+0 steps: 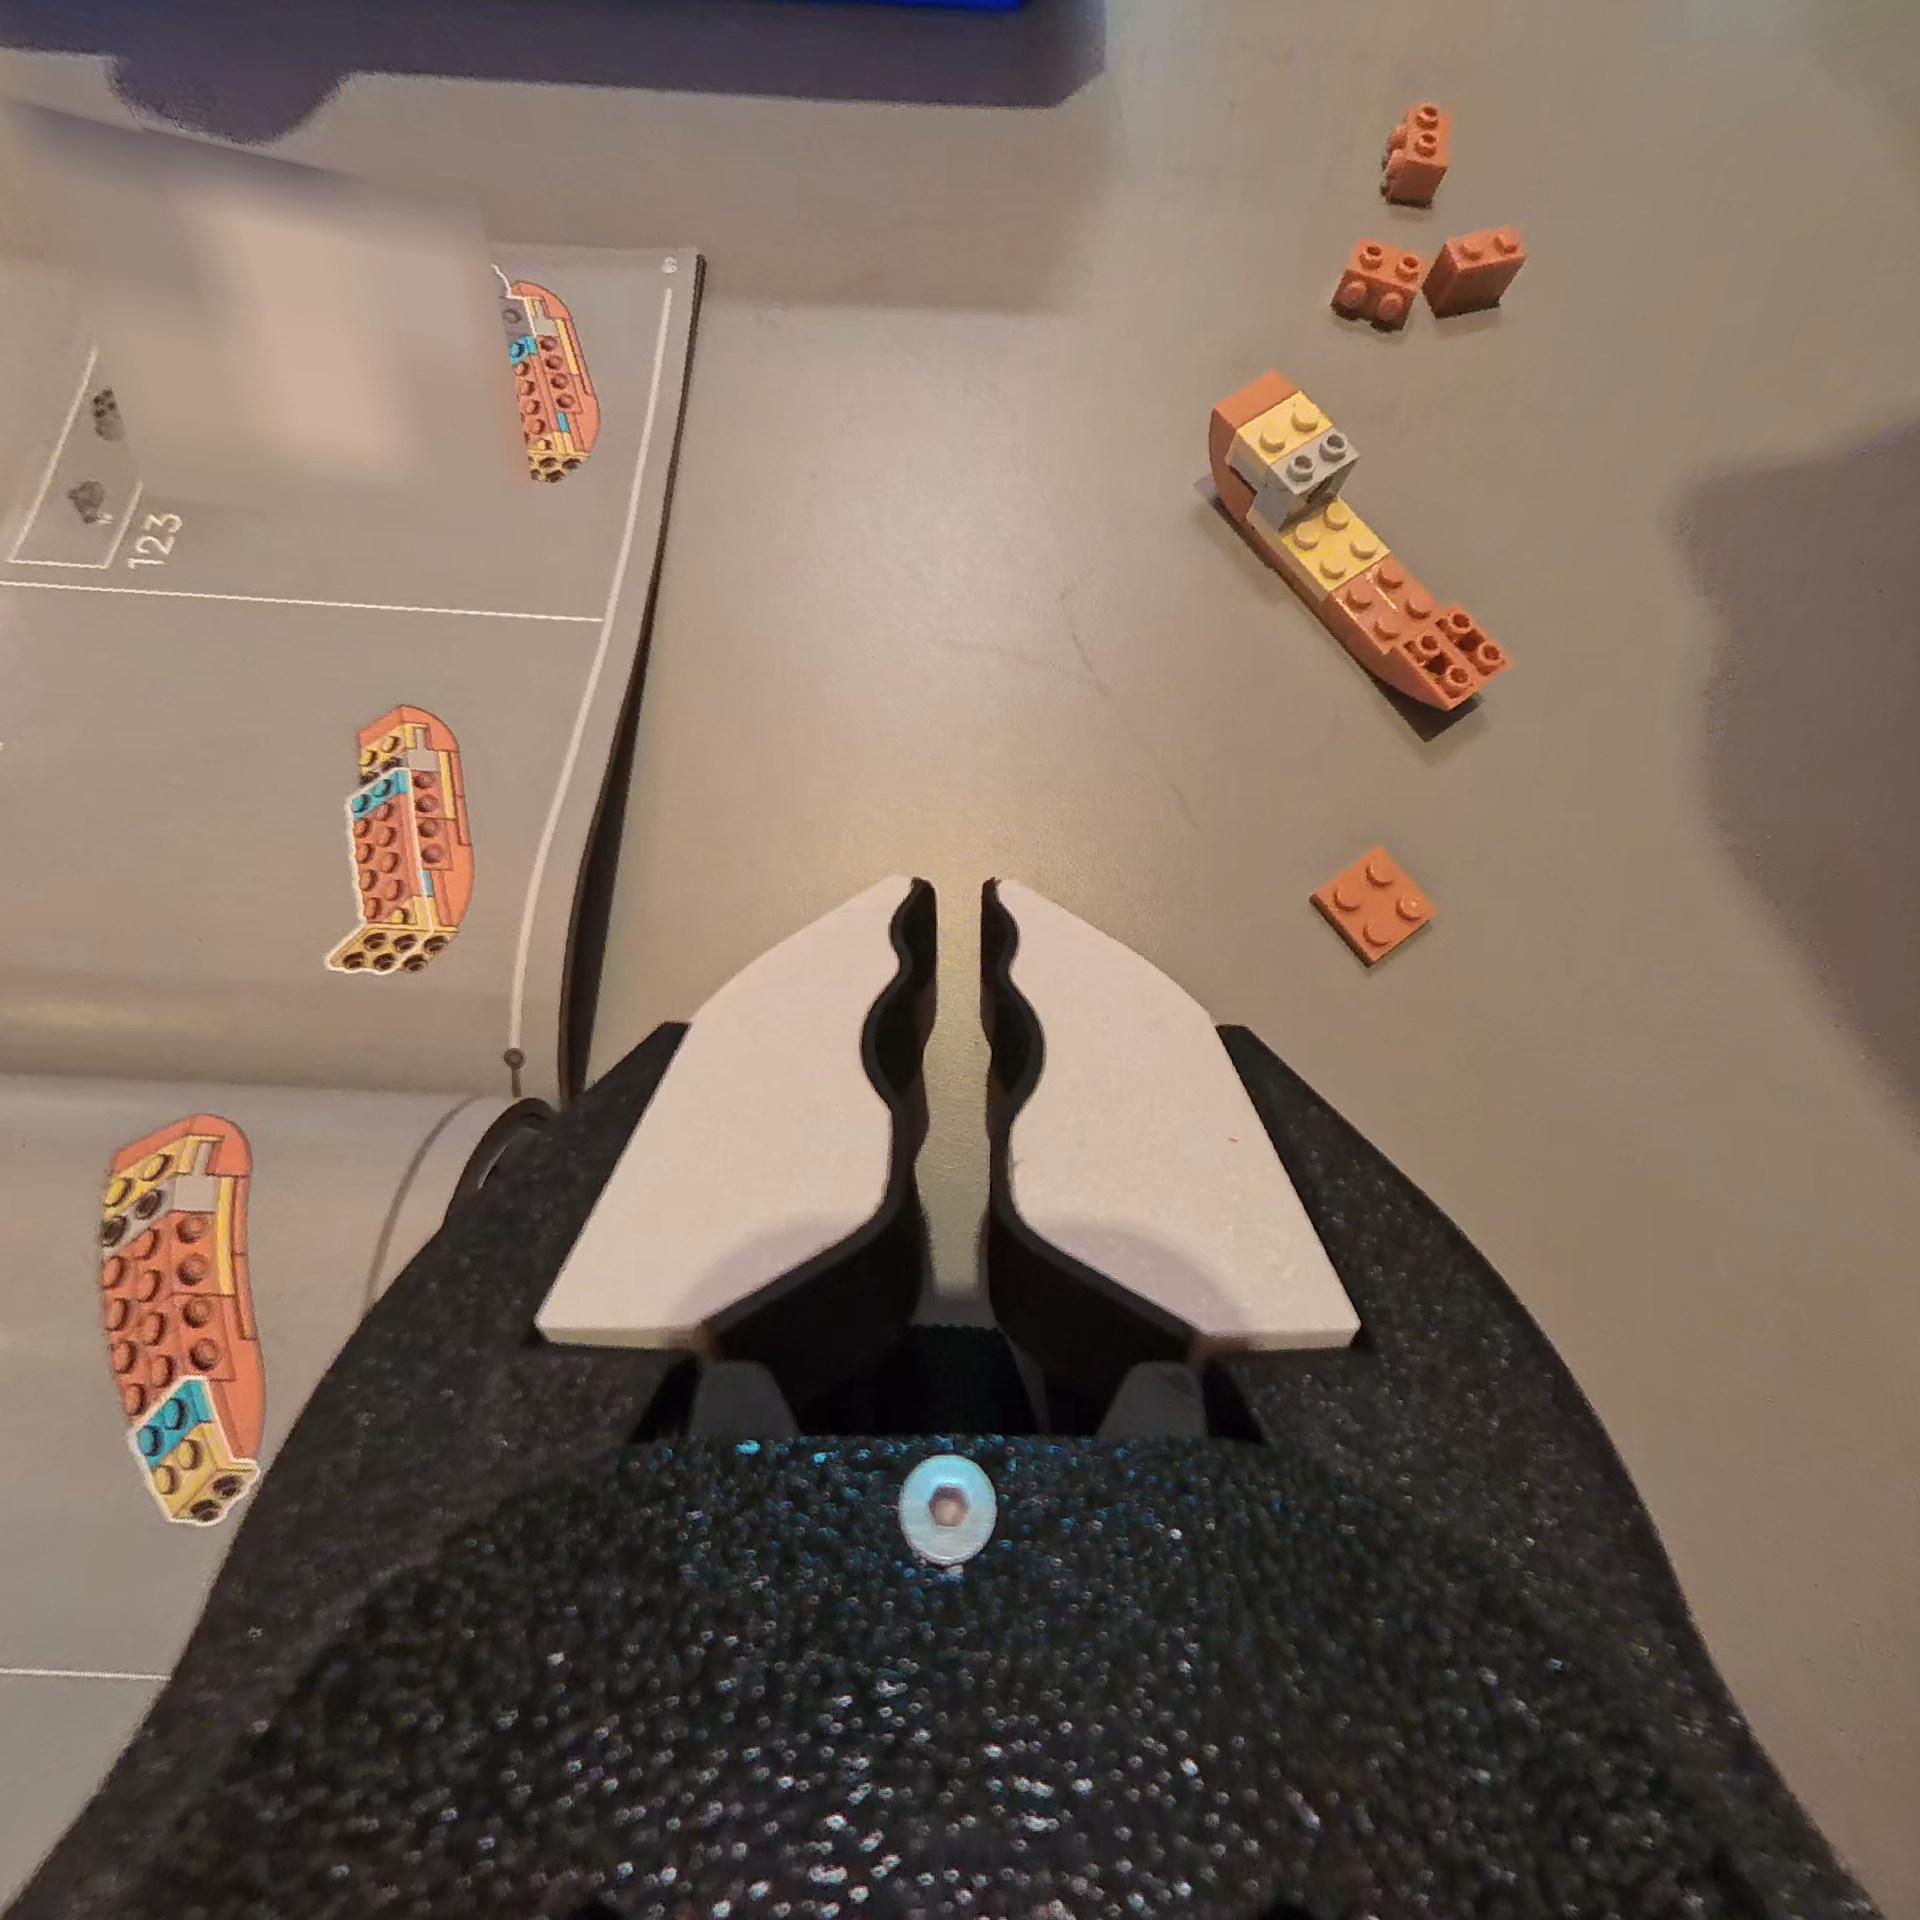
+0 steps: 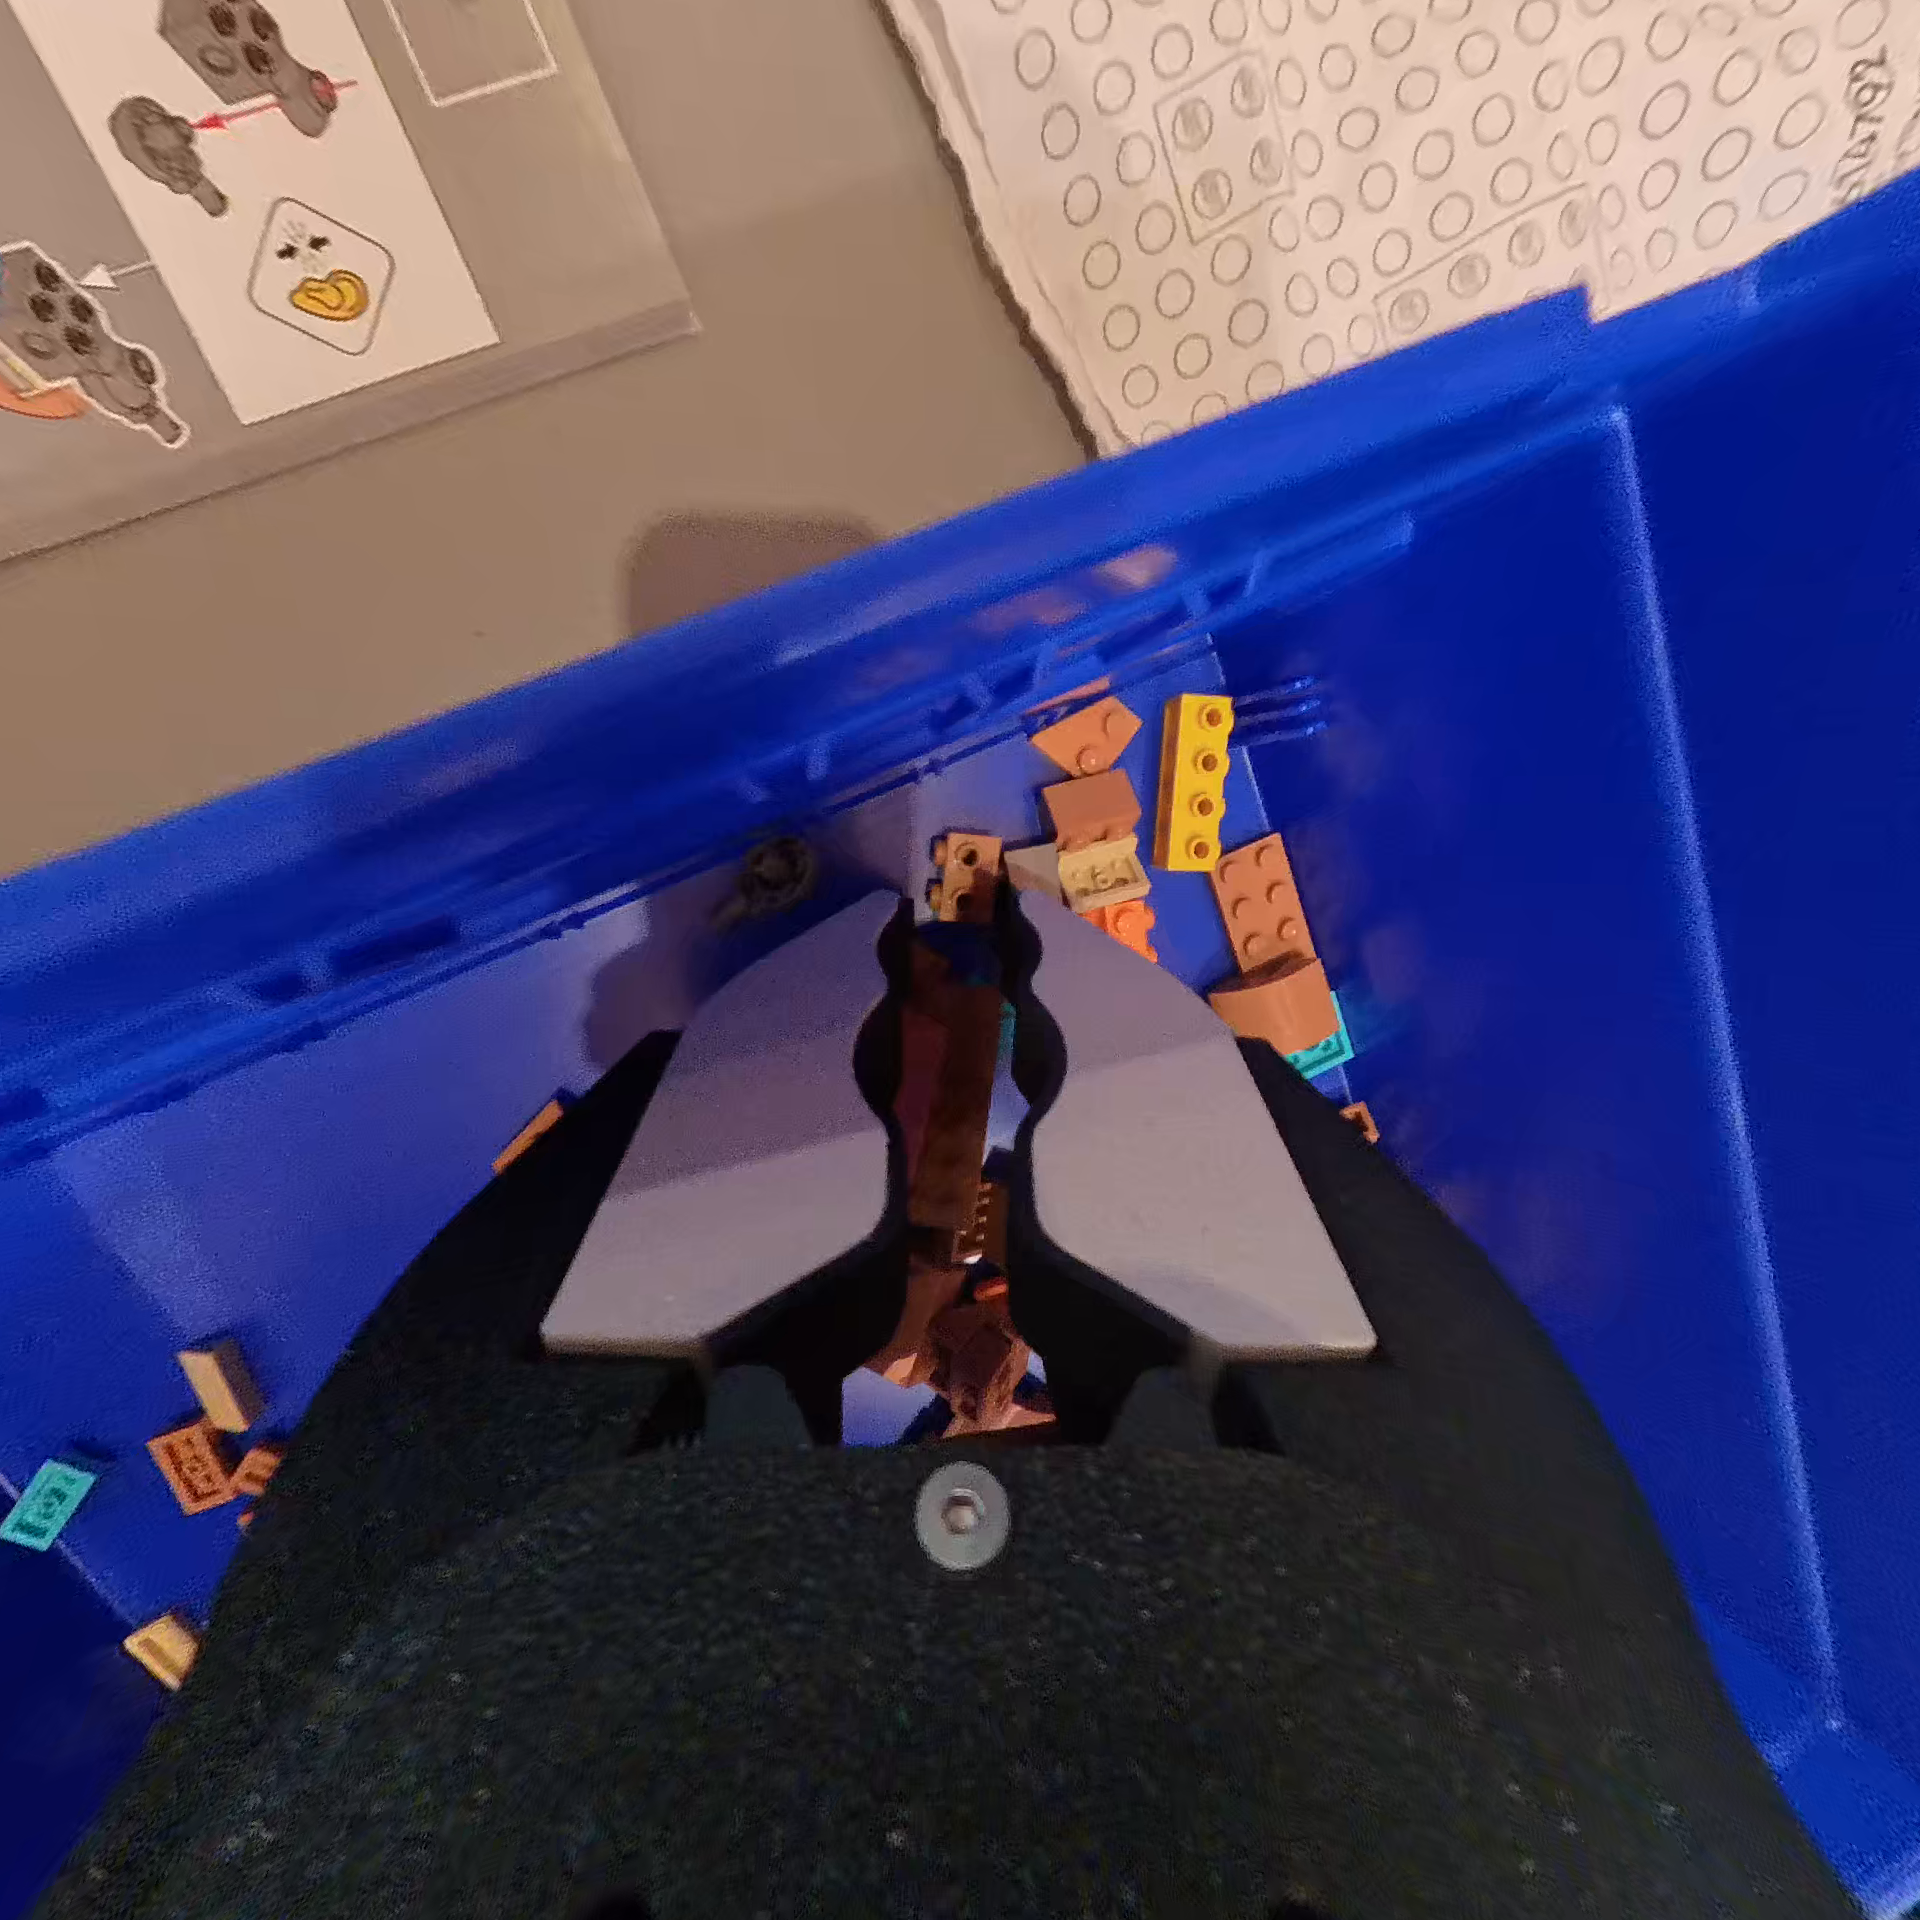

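My left gripper (image 1: 958, 888) hovers over the bare grey table (image 1: 935, 520). Its fingers stand a narrow slit apart with nothing between them. A partly built brick model (image 1: 1351, 540) in orange-brown, tan and grey lies ahead to the right. An orange-brown square plate (image 1: 1371, 904) lies to the right of the fingertips. My right gripper (image 2: 958, 904) reaches down into a blue bin (image 2: 623, 748). Its fingertips close on a small tan brick (image 2: 968, 868) that sticks out past them. More brown bricks show through the gap lower down.
An open instruction booklet (image 1: 312, 675) lies left of the left gripper and also shows in the right wrist view (image 2: 260, 208). Three small orange-brown bricks (image 1: 1418, 156) lie far right. In the bin lie a yellow brick (image 2: 1195, 784) and an orange-brown brick (image 2: 1262, 904). A printed white sheet (image 2: 1403, 177) lies beyond. The left gripper's tips are roughly 30 centimetres from the right gripper's. My left gripper is the nearer one to the orange-brown square plate (image 1: 1371, 904): about 7 centimetres, against 35 centimetres.
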